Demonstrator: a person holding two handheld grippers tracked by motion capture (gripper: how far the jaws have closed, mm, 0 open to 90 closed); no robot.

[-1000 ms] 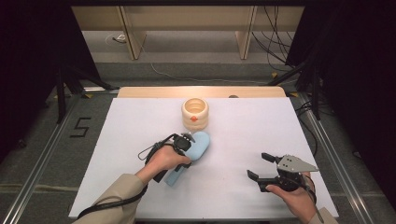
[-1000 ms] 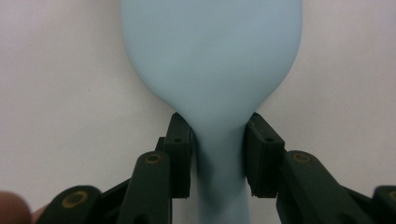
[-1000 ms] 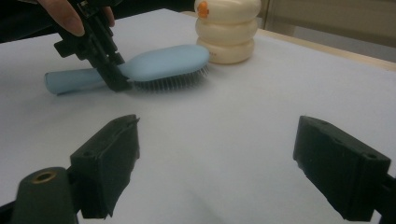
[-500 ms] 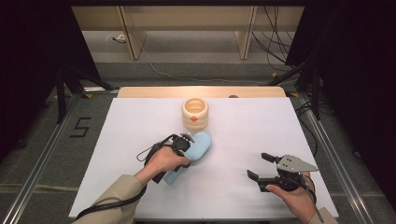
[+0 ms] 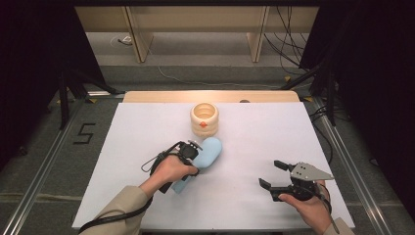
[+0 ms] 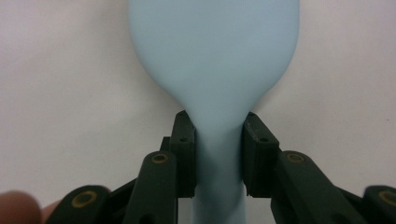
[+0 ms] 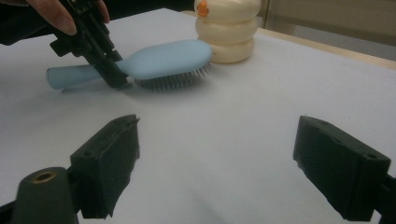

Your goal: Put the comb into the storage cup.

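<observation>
Nothing on the bench has shifted since the earlier frames: both hands and the brush sit where they were; the left gripper's (image 5: pixel 195 152) jaws drew in slightly about the handle and then held.

Left gripper: pads clamped on the neck of the hairbrush (image 5: pixel 208 154), one on each side where the handle widens into the head, as the left gripper view shows (image 6: pixel 217 70). Brush is pale blue, smooth, oval-headed, lying bristles down on the white bench top (image 5: pixel 254 142) near its middle; short dark bristles show beneath the head in the right gripper view (image 7: pixel 163 58).

Right gripper (image 5: pixel 276 175): jaws wide, nothing between them, near the front right corner.

Cream ringed holder (image 5: pixel 204 119) stands toward the back edge, just beyond the brush head; it carries an orange mark, possibly a small figure, too small to tell. No writing readable on either.

Count: one brush, one holder, two grippers.
</observation>
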